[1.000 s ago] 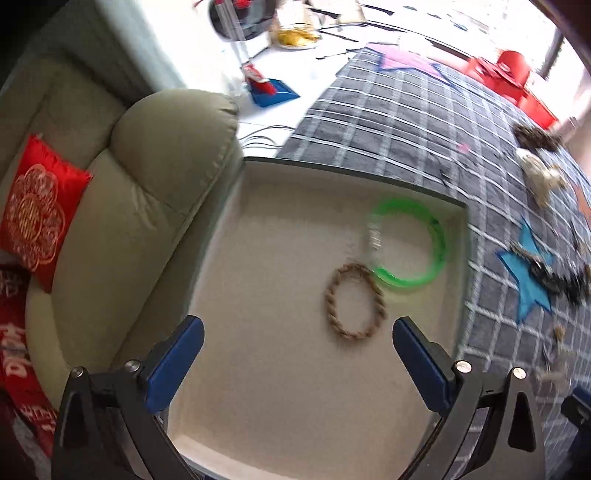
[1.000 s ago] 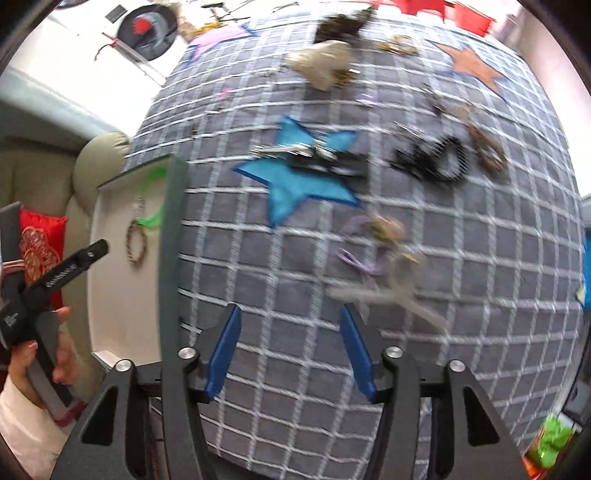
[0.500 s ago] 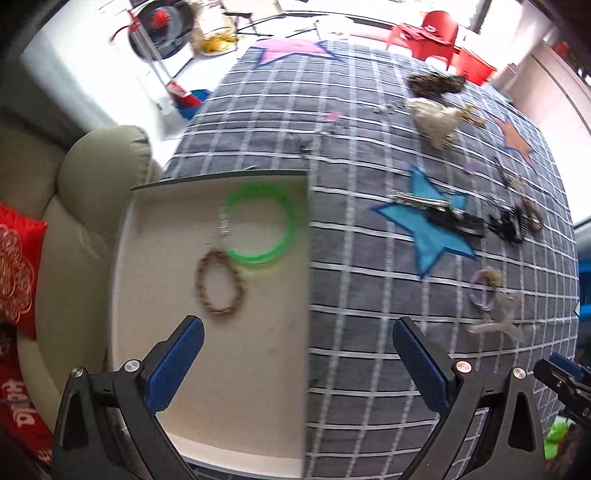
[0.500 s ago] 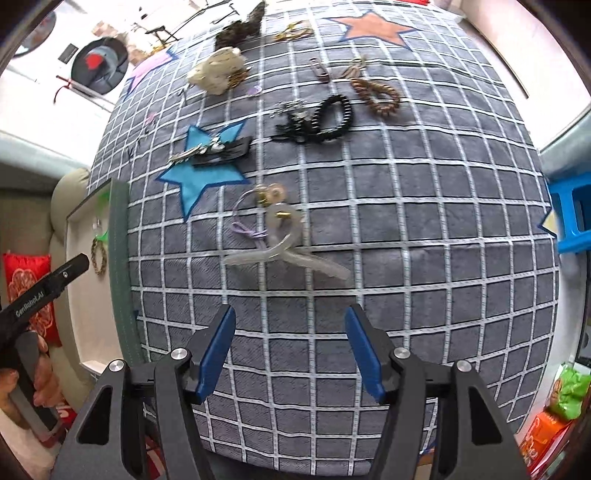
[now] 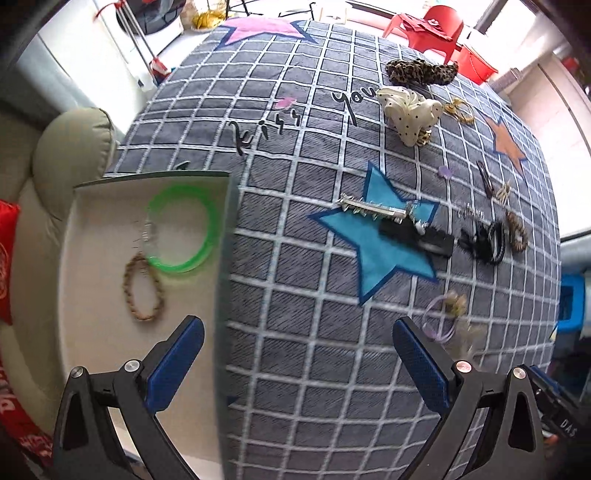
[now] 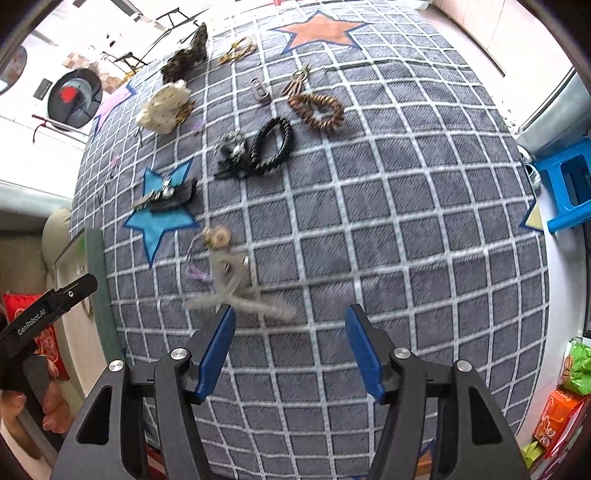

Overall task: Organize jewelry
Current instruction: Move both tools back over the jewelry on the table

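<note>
Green bangle (image 5: pixel 181 229) in tray (image 5: pixel 92 350); both hand-held grippers, left (image 5: pixel 295 363) & right (image 6: pixel 290 347), gaping, empty.

Grey checked cloth (image 5: pixel 295 295) with white grid lines, bearing appliquéd stars: blue (image 5: pixel 376 251) at centre, pink (image 5: pixel 258 29) at the far left edge, orange (image 6: pixel 321 31) at the far right. Black script "kiss you" (image 5: pixel 295 114) runs across its far part. Left of the cloth: beige armchair arm (image 5: pixel 74 136) and red embroidered cushion (image 5: pixel 5 258). Far right: red plastic chair (image 5: pixel 439 27). Right: blue stool (image 6: pixel 569 184); coloured packets (image 6: pixel 561 406) near right.
</note>
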